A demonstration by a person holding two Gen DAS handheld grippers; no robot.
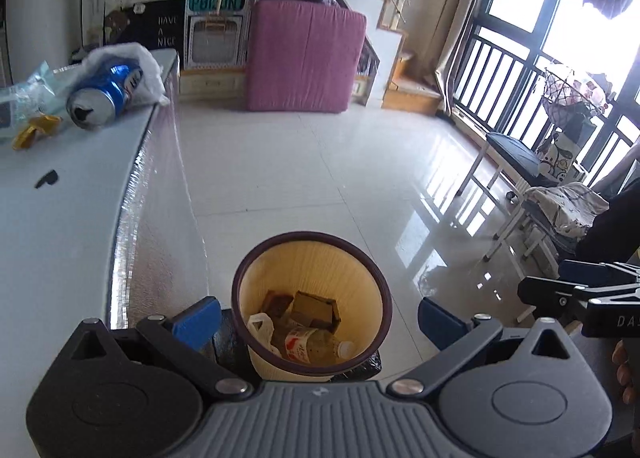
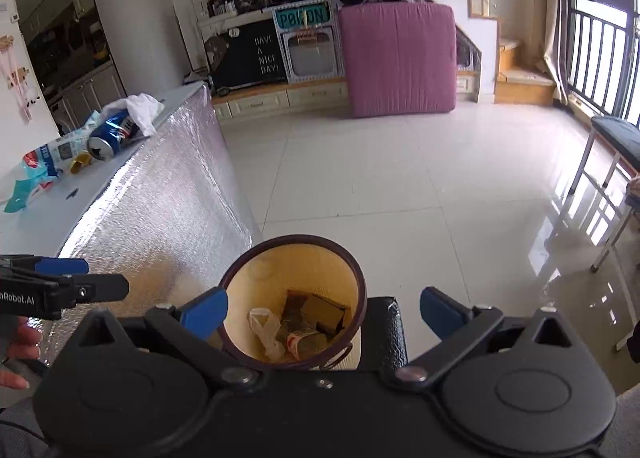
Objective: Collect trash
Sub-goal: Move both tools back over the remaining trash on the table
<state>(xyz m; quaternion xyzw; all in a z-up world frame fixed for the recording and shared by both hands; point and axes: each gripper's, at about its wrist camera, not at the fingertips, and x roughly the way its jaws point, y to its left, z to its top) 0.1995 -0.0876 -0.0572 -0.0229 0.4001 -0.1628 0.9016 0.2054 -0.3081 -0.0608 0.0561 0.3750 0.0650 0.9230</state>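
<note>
Both pairs of jaws stood spread wide and held nothing. The left gripper hung above a yellow waste bin with a dark rim, whose mouth lay between and just ahead of its jaws; the right gripper hung over the same waste bin in like manner. Inside the bin lay a clear plastic bottle with a red label, a white plastic bag and some brown cardboard pieces.

Far ahead and to the left of the jaws, on the pale worktop, a crushed blue drink can lay on its side, touching a crumpled white tissue behind it. Just beside the can's open end sat a small gold wrapper, and a clear plastic package lay further left. In the right wrist view a torn teal wrapper lay nearest the worktop's left end.
</note>
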